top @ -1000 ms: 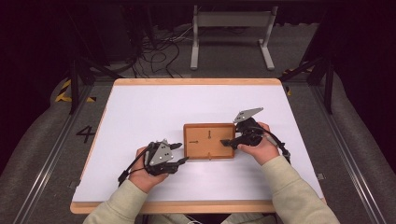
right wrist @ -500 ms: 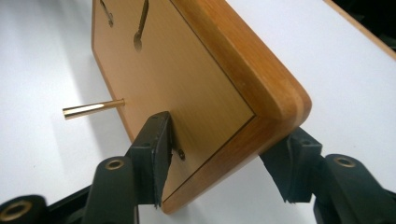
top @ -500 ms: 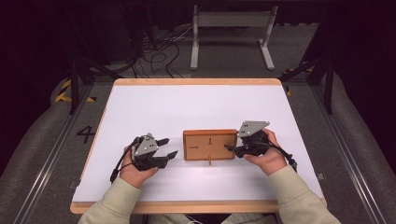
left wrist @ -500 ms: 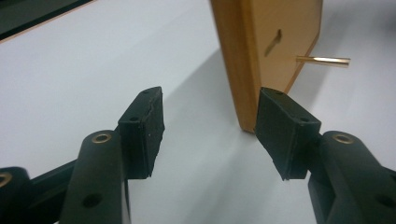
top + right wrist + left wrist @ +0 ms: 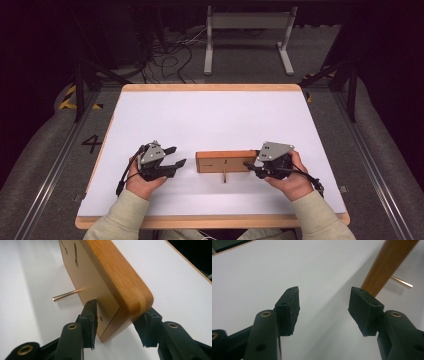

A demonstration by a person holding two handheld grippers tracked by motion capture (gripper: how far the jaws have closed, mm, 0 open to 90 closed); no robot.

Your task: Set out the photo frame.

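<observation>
A flat wooden board (image 5: 222,161) stands on its long edge at the front middle of the white table (image 5: 210,115). A thin brass rod (image 5: 224,176) sticks out of its near face toward the person. My right gripper (image 5: 248,166) holds the board's right end, one jaw on each face. In the right gripper view the board (image 5: 110,272) sits between the pads (image 5: 91,315), with the rod (image 5: 66,295) at the left. My left gripper (image 5: 179,155) is open just left of the board, apart from it. Past its spread jaws (image 5: 324,302) rise the board's edge (image 5: 384,262) and the rod (image 5: 402,282).
Bare white table top stretches behind and to both sides of the board. Beyond the far edge, a grey metal stand (image 5: 247,35) and loose cables (image 5: 170,55) lie on the floor. A painted 4 (image 5: 92,143) marks the floor at the left.
The board went from lying flat to standing on its edge, and the right gripper came down onto its right end. The left gripper drew back to the left and stays open.
</observation>
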